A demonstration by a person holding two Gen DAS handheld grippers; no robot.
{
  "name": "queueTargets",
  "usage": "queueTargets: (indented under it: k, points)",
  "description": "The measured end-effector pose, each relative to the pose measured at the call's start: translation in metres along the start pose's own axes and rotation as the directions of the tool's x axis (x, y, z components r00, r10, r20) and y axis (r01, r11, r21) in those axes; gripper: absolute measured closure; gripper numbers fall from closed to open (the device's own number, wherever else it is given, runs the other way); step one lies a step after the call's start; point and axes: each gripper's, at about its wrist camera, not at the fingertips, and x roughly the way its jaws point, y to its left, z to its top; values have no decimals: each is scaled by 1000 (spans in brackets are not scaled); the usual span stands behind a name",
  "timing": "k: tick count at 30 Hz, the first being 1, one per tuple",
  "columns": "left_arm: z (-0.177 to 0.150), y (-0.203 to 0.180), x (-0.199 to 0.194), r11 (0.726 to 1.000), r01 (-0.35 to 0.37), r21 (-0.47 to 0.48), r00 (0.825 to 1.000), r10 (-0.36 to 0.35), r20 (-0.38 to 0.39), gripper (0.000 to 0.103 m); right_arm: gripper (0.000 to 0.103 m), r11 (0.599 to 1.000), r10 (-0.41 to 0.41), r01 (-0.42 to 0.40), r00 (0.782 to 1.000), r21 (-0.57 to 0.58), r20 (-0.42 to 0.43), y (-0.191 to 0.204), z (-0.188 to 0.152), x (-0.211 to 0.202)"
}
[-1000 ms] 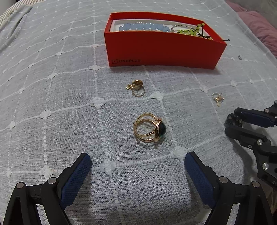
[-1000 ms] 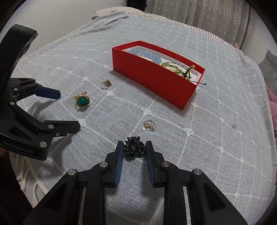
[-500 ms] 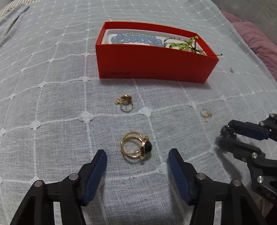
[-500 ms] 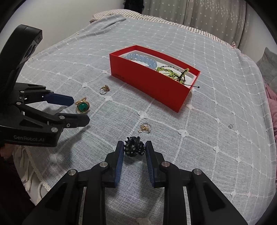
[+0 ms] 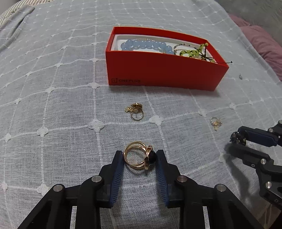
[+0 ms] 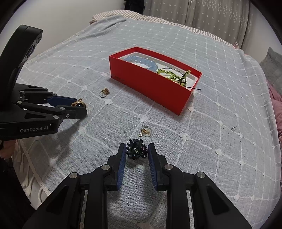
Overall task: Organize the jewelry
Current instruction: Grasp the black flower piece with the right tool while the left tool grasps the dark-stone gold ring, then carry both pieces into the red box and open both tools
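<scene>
My left gripper [image 5: 139, 155] is shut on a gold ring with a dark green stone [image 5: 139, 157], low over the grey bedspread; it also shows in the right wrist view [image 6: 78, 104]. My right gripper [image 6: 136, 149] is shut on a small black hair clip [image 6: 136, 149], held above the cloth. A red box [image 5: 164, 70] holding a blue bead bracelet [image 5: 146, 45] and green beads [image 5: 193, 52] stands further back. A small gold ring [image 5: 135, 110] and a small gold charm [image 5: 215, 121] lie loose on the cloth.
The grey checked bedspread [image 6: 211, 123] covers the whole bed. A pink pillow [image 5: 264, 44] lies at the far right. The bed's edge with a fringe [image 6: 31, 176] is at the lower left of the right wrist view. Curtains [image 6: 202, 12] hang behind.
My left gripper moved forward and closed around the gold green-stone ring. My right gripper kept hold of the black clip and rose higher above the bed.
</scene>
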Motion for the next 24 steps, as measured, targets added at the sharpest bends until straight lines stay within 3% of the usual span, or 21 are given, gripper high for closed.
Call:
queueTargets:
  k: [24]
  points:
    - [19, -2, -20, 1000, 6, -11, 998, -6, 67, 72, 76, 998, 24, -28, 998, 59, 60, -7, 22, -20]
